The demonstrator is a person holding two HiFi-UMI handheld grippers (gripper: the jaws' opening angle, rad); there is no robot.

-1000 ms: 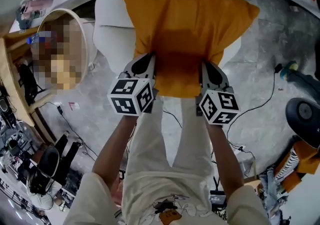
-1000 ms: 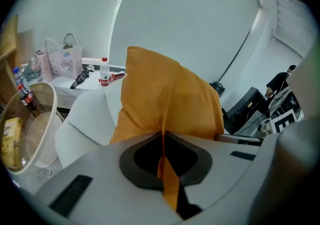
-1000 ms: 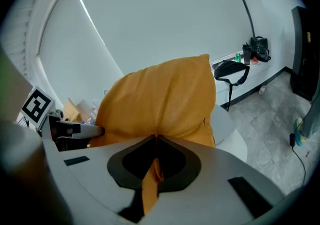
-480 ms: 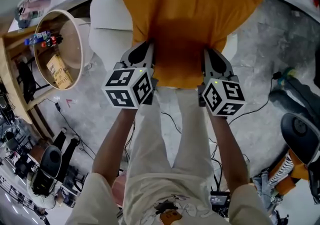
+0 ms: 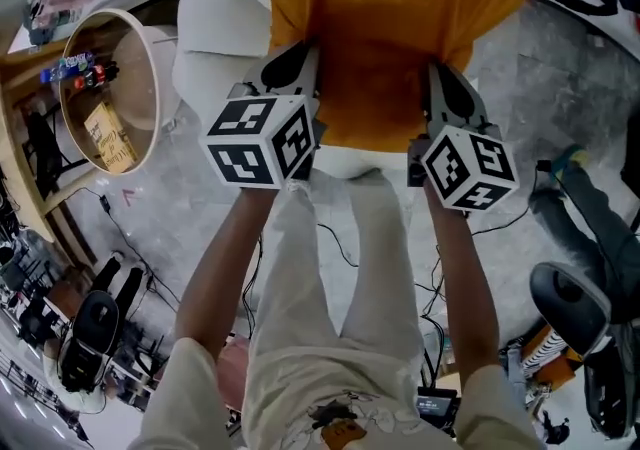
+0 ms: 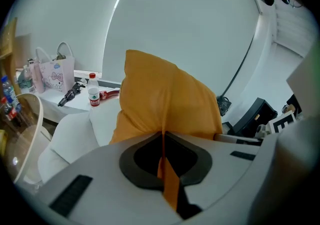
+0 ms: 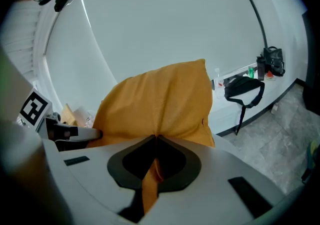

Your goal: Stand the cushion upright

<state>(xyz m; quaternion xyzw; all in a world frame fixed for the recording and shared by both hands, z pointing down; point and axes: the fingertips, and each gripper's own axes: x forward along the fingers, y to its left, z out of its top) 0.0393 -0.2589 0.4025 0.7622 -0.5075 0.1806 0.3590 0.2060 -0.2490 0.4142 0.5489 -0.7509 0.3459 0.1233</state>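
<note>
An orange cushion [image 5: 385, 23] hangs in the air above a white seat [image 5: 225, 23], its far end running off the top of the head view. My left gripper [image 5: 298, 68] is shut on the cushion's near edge at the left, with a fold of orange cloth [image 6: 165, 169] pinched between its jaws. My right gripper [image 5: 438, 88] is shut on the same edge at the right, and orange fabric [image 7: 149, 179] is clamped in its jaws too. The cushion [image 6: 165, 99] rises ahead in the left gripper view and bulges ahead, cushion [image 7: 160, 104], in the right gripper view.
A round cream basket [image 5: 110, 98] with small items stands at the left. A counter holds a water bottle [image 6: 93, 90] and a pink bag [image 6: 55, 71]. A black bag [image 7: 242, 89] hangs at the right. Cables and gear [image 5: 85, 328] lie on the grey floor, a dark chair base [image 5: 575, 313] at right.
Both grippers have carried the cushion forward, up the head view, so its far end now runs out of frame. The grip on the near edge is unchanged.
</note>
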